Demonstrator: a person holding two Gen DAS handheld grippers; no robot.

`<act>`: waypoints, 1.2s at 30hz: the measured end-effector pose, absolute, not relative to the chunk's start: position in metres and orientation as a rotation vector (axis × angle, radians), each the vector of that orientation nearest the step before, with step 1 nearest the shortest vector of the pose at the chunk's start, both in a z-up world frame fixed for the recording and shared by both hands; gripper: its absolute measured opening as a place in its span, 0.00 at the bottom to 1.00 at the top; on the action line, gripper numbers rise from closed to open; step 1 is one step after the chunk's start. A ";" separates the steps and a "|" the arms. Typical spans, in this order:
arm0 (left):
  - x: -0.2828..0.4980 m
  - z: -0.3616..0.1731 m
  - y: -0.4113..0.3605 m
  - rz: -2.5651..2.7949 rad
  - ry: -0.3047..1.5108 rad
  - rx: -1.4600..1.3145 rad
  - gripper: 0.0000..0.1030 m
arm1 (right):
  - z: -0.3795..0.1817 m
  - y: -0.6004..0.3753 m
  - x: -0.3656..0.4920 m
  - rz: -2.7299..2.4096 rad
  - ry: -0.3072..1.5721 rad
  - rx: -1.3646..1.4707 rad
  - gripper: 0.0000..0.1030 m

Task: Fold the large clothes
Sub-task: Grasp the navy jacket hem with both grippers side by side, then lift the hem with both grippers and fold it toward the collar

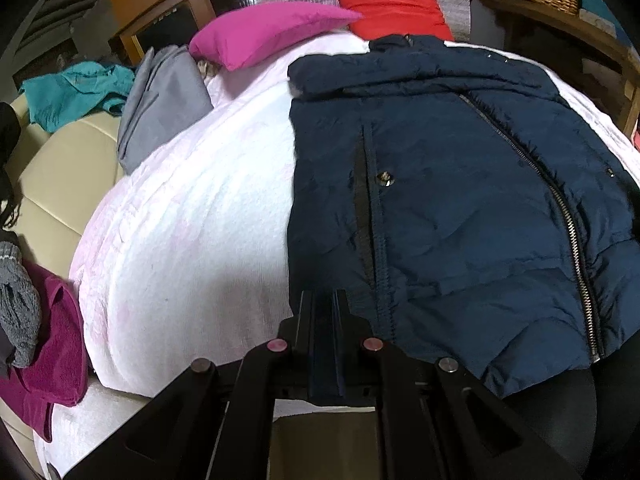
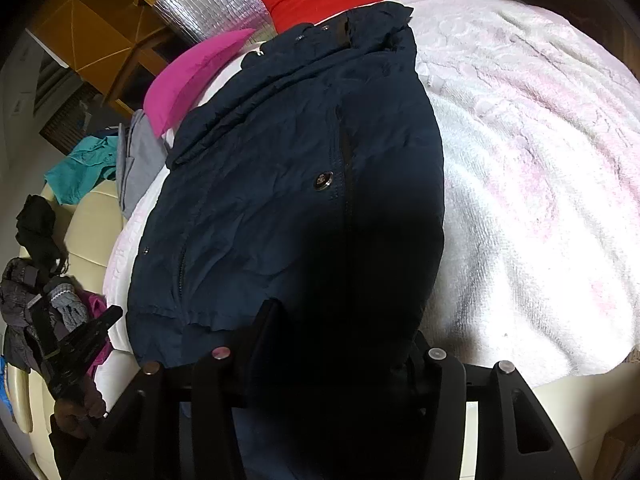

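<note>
Navy jacket point(image 1: 460, 200) lies flat on the white blanket point(image 1: 192, 240), filling the right of the left wrist view. Left tongs point(image 1: 324, 304) pinch its hem at bottom centre; right tongs point(image 2: 344, 320) stand parted over the hem. Lift both corners evenly, keeping the hem taut.

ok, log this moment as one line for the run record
jacket: flat on white blanket | left tongs: shut at its hem | right tongs: jaws apart over hem | fold: not finished

Jacket point(image 1: 460, 200) spread on blanket point(image 1: 192, 240), ahead and right of left claw point(image 1: 324, 300); two pillows point(image 1: 272, 36) beyond, far side; folded cloth point(image 1: 160, 104) ahead-left; towel point(image 1: 56, 336) near left.
</note>
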State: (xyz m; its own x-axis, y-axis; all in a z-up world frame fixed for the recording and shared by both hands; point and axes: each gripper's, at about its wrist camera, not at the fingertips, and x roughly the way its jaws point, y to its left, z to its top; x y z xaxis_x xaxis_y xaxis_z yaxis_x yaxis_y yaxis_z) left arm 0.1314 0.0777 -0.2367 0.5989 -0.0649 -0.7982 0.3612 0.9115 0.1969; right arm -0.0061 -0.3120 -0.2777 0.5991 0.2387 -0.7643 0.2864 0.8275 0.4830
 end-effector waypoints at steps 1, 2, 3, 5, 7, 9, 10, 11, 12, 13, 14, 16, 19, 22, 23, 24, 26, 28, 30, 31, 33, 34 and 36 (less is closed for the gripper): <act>0.133 -0.239 0.079 -0.254 0.916 0.351 0.10 | -0.278 -0.312 -0.005 -0.030 0.945 0.619 0.54; 0.135 -0.241 0.080 -0.254 0.932 0.343 0.18 | -0.278 -0.311 -0.006 -0.031 0.945 0.620 0.54; 0.137 -0.245 0.082 -0.246 0.953 0.336 0.36 | -0.278 -0.312 -0.006 -0.030 0.945 0.620 0.54; 0.140 -0.249 0.087 -0.220 0.966 0.326 0.58 | -0.278 -0.311 -0.005 -0.031 0.946 0.622 0.54; 0.142 -0.251 0.093 -0.232 0.980 0.293 0.60 | -0.278 -0.311 -0.005 -0.031 0.946 0.622 0.55; 0.147 -0.252 0.101 -0.257 1.014 0.237 0.61 | -0.279 -0.312 -0.004 -0.031 0.947 0.623 0.55; 0.150 -0.253 0.106 -0.269 1.037 0.198 0.61 | -0.279 -0.312 -0.004 -0.034 0.947 0.625 0.55; 0.151 -0.254 0.111 -0.282 1.053 0.161 0.61 | -0.280 -0.312 -0.003 -0.038 0.947 0.626 0.55; 0.153 -0.254 0.116 -0.298 1.072 0.115 0.62 | -0.281 -0.312 -0.003 -0.045 0.948 0.624 0.55; 0.155 -0.256 0.122 -0.313 1.091 0.068 0.63 | -0.282 -0.312 -0.002 -0.052 0.951 0.622 0.55; 0.156 -0.257 0.128 -0.326 1.109 0.031 0.64 | -0.283 -0.313 -0.002 -0.048 0.953 0.631 0.55; 0.160 -0.262 0.139 -0.357 1.146 -0.050 0.64 | -0.285 -0.316 -0.003 -0.041 0.954 0.653 0.57; 0.162 -0.272 0.145 -0.408 1.201 -0.152 0.64 | -0.289 -0.320 -0.003 -0.023 0.960 0.697 0.57; 0.158 -0.274 0.141 -0.425 1.192 -0.157 0.55 | -0.292 -0.321 -0.002 -0.006 0.960 0.751 0.59; 0.157 -0.274 0.141 -0.441 1.193 -0.167 0.49 | -0.292 -0.320 -0.002 0.003 0.961 0.758 0.59; 0.156 -0.273 0.140 -0.448 1.193 -0.174 0.46 | -0.290 -0.318 -0.001 0.013 0.960 0.761 0.58; 0.154 -0.268 0.137 -0.456 1.176 -0.157 0.42 | -0.280 -0.315 0.000 0.033 0.941 0.755 0.50; 0.154 -0.264 0.136 -0.468 1.166 -0.151 0.37 | -0.268 -0.312 -0.001 0.063 0.903 0.743 0.44; 0.152 -0.261 0.133 -0.471 1.153 -0.143 0.36 | -0.259 -0.311 -0.001 0.082 0.868 0.729 0.43; 0.153 -0.261 0.131 -0.466 1.154 -0.132 0.36 | -0.258 -0.310 0.000 0.078 0.870 0.720 0.43; 0.156 -0.268 0.129 -0.443 1.178 -0.126 0.42 | -0.268 -0.310 0.005 0.064 0.922 0.723 0.44; 0.158 -0.271 0.133 -0.440 1.190 -0.136 0.43 | -0.275 -0.310 0.007 0.056 0.953 0.735 0.48; 0.160 -0.275 0.135 -0.451 1.207 -0.169 0.44 | -0.289 -0.312 0.010 0.041 0.987 0.780 0.54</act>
